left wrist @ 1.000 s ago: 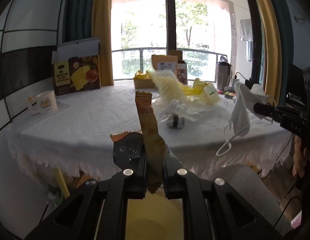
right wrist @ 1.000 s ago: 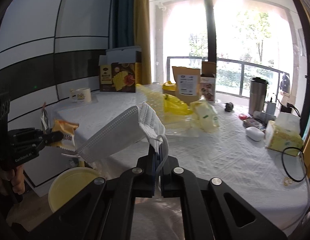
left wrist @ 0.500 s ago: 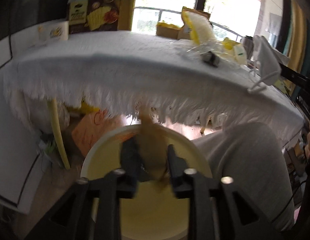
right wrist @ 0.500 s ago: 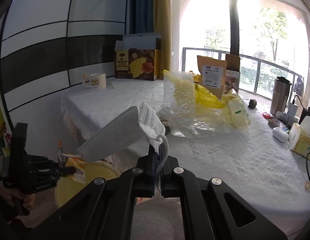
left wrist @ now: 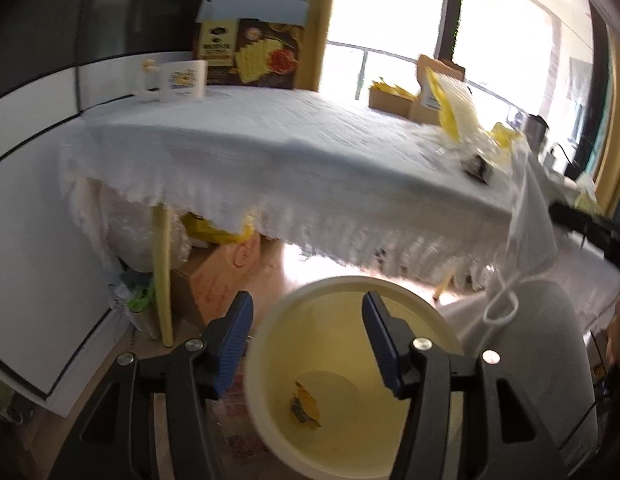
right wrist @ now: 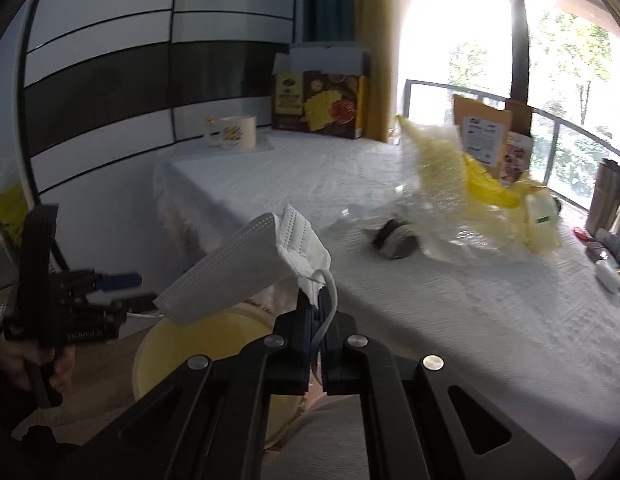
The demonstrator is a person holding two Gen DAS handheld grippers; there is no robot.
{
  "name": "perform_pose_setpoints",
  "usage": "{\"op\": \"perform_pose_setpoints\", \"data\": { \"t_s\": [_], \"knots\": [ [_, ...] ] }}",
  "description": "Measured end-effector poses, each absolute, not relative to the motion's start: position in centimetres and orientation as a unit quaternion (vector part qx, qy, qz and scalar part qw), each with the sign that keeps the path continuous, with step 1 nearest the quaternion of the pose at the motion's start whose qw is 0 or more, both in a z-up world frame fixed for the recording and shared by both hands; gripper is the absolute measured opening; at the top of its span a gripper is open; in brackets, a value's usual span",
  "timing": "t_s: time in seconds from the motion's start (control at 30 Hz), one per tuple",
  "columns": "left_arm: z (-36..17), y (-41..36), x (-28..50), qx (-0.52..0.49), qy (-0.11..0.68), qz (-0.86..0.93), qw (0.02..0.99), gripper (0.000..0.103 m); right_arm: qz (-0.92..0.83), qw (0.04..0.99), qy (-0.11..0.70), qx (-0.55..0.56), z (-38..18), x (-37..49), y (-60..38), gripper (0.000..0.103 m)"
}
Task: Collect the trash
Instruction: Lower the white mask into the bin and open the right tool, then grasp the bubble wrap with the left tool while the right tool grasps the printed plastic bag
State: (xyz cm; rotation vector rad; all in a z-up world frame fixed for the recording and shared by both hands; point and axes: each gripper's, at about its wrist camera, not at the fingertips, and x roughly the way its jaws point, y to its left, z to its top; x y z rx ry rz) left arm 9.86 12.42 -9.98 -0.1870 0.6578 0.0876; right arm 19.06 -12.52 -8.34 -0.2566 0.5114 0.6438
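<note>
The snack wrapper (left wrist: 306, 406) now lies at the bottom of the yellow bin (left wrist: 349, 380); a second ago my left gripper (left wrist: 308, 336) pinched it, and now its jaws gape wide above the bin's rim. One piece is collected. My right gripper (right wrist: 315, 320) stays clamped on the face mask (right wrist: 250, 264), which hangs just above the bin, so I judge it goes in next. The wrapper is crinkly foil, the mask soft pleated fabric with a thin elastic loop, the bin smooth, round plastic. Beyond the bin, crumpled clear plastic (right wrist: 461, 216) waits on the lace-edged tablecloth (right wrist: 429, 300).
</note>
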Motion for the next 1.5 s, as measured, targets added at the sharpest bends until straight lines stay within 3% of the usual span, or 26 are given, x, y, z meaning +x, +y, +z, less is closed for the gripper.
{"op": "perform_pose_setpoints", "data": {
  "t_s": [0.43,0.5,0.57,0.6,1.5],
  "knots": [
    [-8.5,15.6,7.7,-0.101,0.293,0.085,0.947,0.065,0.349,0.870,0.305,-0.169,-11.9,19.4,-7.4,0.005],
    [-8.2,15.6,7.7,-0.101,0.289,0.084,0.948,0.066,0.354,0.864,0.312,-0.176,-12.4,19.2,-6.8,0.015],
    [-8.0,15.3,7.6,-0.098,0.285,0.082,0.950,0.066,0.361,0.861,0.314,-0.174,-12.5,19.0,-6.6,0.039],
    [-7.8,15.2,7.7,-0.096,0.284,0.080,0.951,0.066,0.361,0.861,0.313,-0.172,-12.5,19.0,-6.6,0.042],
    [-3.9,6.3,13.0,-0.054,0.248,-0.014,0.967,0.068,0.297,0.911,0.268,-0.101,-8.8,20.7,-16.4,0.043]
  ]
}}
